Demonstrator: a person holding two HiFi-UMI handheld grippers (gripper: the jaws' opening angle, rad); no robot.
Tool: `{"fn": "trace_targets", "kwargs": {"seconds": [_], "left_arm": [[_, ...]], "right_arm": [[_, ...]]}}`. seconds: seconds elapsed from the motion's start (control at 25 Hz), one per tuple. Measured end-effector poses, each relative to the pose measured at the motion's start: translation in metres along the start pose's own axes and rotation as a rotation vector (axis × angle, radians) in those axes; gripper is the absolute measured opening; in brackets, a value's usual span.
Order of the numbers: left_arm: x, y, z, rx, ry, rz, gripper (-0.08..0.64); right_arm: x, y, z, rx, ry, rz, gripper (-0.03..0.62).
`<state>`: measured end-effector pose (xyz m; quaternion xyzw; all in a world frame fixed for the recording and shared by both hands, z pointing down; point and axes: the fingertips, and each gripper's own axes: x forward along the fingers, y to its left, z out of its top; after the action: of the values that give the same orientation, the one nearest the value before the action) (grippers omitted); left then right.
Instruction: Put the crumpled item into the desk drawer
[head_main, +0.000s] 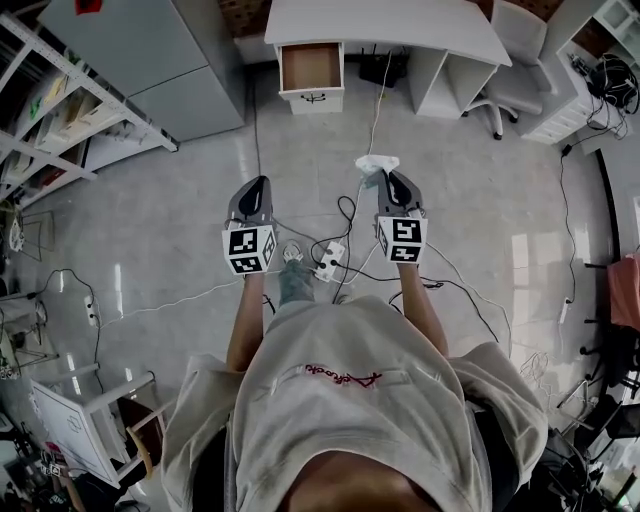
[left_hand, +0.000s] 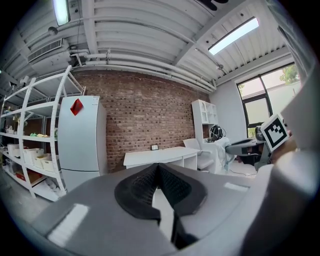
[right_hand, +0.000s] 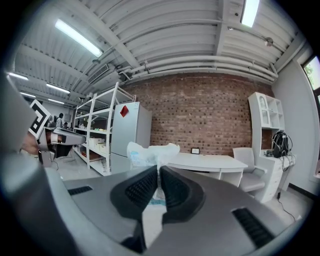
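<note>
The crumpled item, a white plastic wrapper (right_hand: 151, 152) with some blue print, sticks up from between the pads of my right gripper (right_hand: 158, 176), which is shut on it. From the head view the wrapper (head_main: 376, 164) shows just ahead of the right gripper (head_main: 392, 180). My left gripper (left_hand: 157, 172) is shut with nothing between its pads; it is held level beside the right one (head_main: 252, 192). The white desk (head_main: 380, 25) stands far ahead, and its drawer (head_main: 310, 68) is pulled open and looks bare inside. In the right gripper view the desk (right_hand: 210, 162) is straight ahead.
Cables and a power strip (head_main: 327, 262) lie on the floor by my feet. A grey cabinet (head_main: 150, 55) and metal shelving (head_main: 45, 110) stand at the left. A white office chair (head_main: 515, 70) is right of the desk. A white shelf unit (right_hand: 267, 125) stands further right.
</note>
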<state>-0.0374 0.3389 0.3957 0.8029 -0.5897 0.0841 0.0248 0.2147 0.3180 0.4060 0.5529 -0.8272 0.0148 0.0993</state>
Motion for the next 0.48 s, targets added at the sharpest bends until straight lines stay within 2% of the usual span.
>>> {"fn": "trace_targets", "kwargs": {"seconds": [0.16, 0.48], "left_arm": [[0.041, 0.03, 0.007, -0.003, -0.014, -0.039, 0.009], [0.105, 0.109, 0.022, 0.01, -0.015, -0.098, 0.009]], "right_arm": [[0.045, 0.003, 0.014, -0.011, -0.003, -0.028, 0.028], [0.137, 0.037, 0.049, -0.032, 0.007, -0.056, 0.028]]}}
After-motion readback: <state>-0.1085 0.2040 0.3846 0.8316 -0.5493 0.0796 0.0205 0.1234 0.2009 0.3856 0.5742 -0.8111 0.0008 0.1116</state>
